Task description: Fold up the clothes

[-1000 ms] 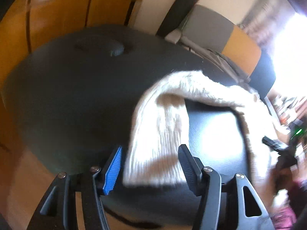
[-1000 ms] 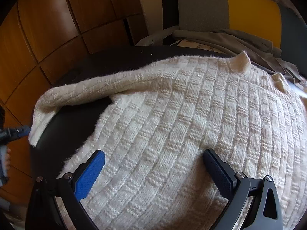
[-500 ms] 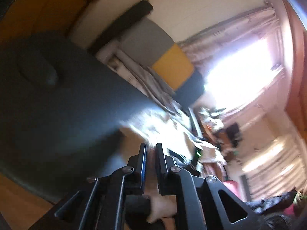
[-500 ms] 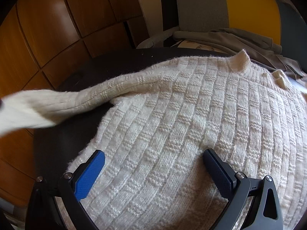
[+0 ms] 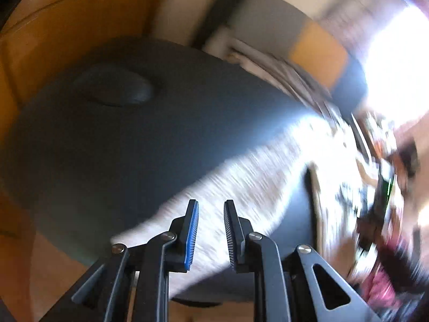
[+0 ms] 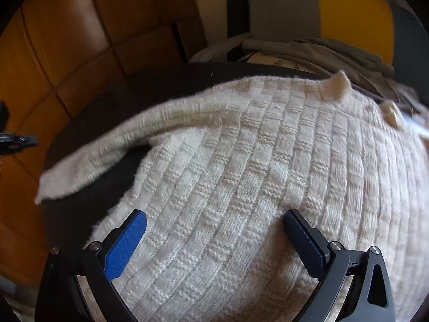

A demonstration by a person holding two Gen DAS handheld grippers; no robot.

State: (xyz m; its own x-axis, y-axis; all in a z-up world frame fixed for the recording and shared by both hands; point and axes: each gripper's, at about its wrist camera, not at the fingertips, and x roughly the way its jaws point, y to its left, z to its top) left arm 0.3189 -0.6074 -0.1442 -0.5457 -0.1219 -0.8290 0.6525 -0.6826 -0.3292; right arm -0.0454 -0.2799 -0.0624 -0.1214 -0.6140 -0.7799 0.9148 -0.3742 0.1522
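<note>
A cream knitted sweater (image 6: 254, 174) lies spread on a round black table (image 6: 107, 102). Its sleeve (image 6: 120, 150) stretches out to the left, with the cuff at the table's edge. In the left wrist view the same sleeve (image 5: 254, 177) is blurred and runs under my left gripper (image 5: 211, 202). That gripper's jaws are opening, with a narrow gap between them; the pads do not press on the sleeve. Its tip (image 6: 16, 141) shows apart from the cuff in the right wrist view. My right gripper (image 6: 214, 214) stands wide open over the sweater's body, holding nothing.
A chair with a grey and yellow back (image 6: 321, 13) stands behind the table, with a grey garment (image 6: 321, 48) draped on it. Wooden panels (image 6: 67, 40) line the left side. A round bump (image 5: 115, 86) sits on the table top. Clutter lies at the right.
My left gripper shut on the sleeve's cuff and pulled it up and outward, then its jaws parted and the sleeve dropped back, stretched across the table. The right gripper stayed still.
</note>
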